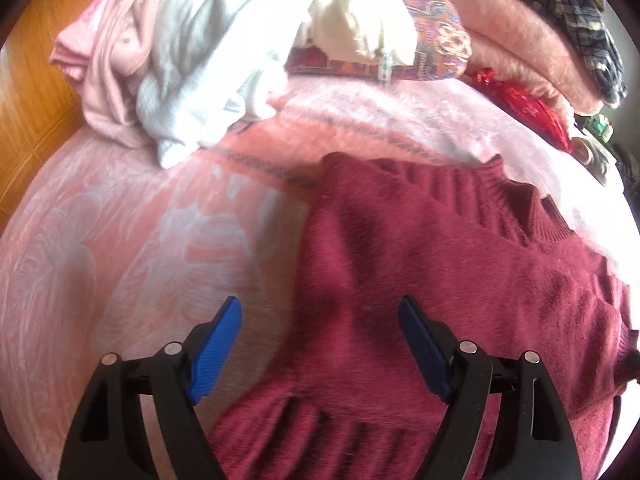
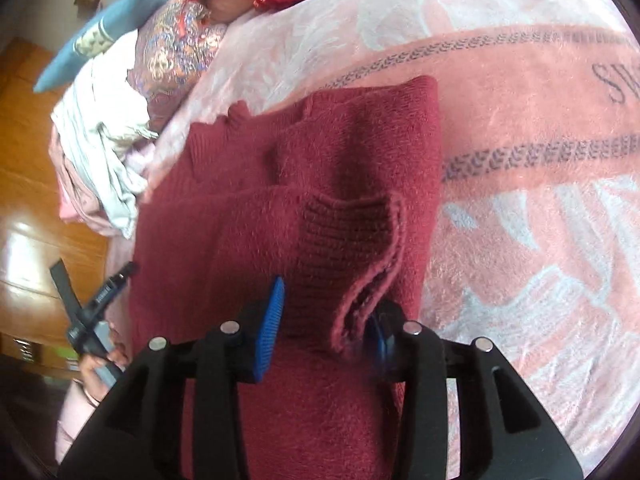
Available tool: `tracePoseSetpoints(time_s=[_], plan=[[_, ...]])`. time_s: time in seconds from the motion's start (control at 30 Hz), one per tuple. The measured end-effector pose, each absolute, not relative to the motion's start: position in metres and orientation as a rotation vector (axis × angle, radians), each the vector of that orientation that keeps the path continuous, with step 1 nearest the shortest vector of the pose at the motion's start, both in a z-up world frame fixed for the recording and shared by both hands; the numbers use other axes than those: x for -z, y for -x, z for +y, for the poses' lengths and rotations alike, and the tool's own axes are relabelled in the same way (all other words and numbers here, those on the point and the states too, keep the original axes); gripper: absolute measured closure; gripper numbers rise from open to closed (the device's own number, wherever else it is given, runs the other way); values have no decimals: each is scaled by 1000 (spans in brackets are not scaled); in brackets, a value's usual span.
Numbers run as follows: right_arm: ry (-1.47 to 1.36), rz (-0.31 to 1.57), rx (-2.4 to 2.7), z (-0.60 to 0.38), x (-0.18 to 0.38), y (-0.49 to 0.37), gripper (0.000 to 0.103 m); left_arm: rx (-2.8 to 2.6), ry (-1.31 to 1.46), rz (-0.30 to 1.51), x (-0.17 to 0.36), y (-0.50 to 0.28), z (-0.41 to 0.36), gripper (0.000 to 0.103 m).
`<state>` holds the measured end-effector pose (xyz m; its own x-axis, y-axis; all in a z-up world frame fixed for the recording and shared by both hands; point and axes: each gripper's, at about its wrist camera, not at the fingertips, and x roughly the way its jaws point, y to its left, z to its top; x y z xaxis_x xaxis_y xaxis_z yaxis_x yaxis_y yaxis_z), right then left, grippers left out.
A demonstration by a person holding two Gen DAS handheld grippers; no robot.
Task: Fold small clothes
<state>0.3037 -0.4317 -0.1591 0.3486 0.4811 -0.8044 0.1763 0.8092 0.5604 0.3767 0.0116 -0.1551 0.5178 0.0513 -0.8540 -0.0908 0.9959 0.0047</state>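
Observation:
A dark red knitted sweater [image 1: 420, 272] lies on the pink blanket [image 1: 140, 240], partly folded. My left gripper [image 1: 320, 332] is open and empty, hovering over the sweater's left edge near its ribbed hem. In the right wrist view the sweater [image 2: 320, 160] has a sleeve folded across its body, with the ribbed cuff [image 2: 352, 240] lying between my fingers. My right gripper [image 2: 328, 320] is open around that cuff; the cuff's edge touches the right pad. The left gripper [image 2: 92, 312] shows at the far left, held in a hand.
A heap of white and pink clothes [image 1: 180, 60] lies at the back left of the bed. Patterned cushions [image 1: 432, 32], folded pink blankets [image 1: 520, 32] and a red pouch [image 1: 520, 104] lie at the back. A wooden floor [image 2: 32, 184] lies beyond the bed's edge.

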Motion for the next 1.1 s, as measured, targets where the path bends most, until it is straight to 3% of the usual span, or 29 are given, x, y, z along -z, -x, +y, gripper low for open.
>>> tracePoseSetpoints(time_s=[0.1, 0.37, 0.47, 0.53, 0.57, 0.8, 0.93, 1.1], plan=[[-612, 1218, -227, -431, 151, -303, 95, -84, 11, 1047, 163, -379, -1, 22], [-490, 1252, -129, -436, 164, -298, 94, -6, 5, 1122, 178, -385, -4, 16], [-510, 1239, -164, -437, 150, -291, 84, 25, 75, 1138, 173, -383, 10, 18], [-499, 1236, -177, -438, 137, -279, 64, 58, 93, 1162, 165, -373, 20, 18], [-472, 1234, -175, -436, 129, -269, 62, 72, 87, 1183, 162, -367, 25, 18], [-427, 1278, -283, -416, 111, -152, 57, 146, 21, 1213, 128, -259, 82, 13], [-377, 1320, -321, -396, 117, -92, 47, 143, 97, 1257, 127, -207, 114, 13], [-360, 1424, -324, -378, 125, -47, 47, 126, 113, 1320, 140, -166, 127, 13]])
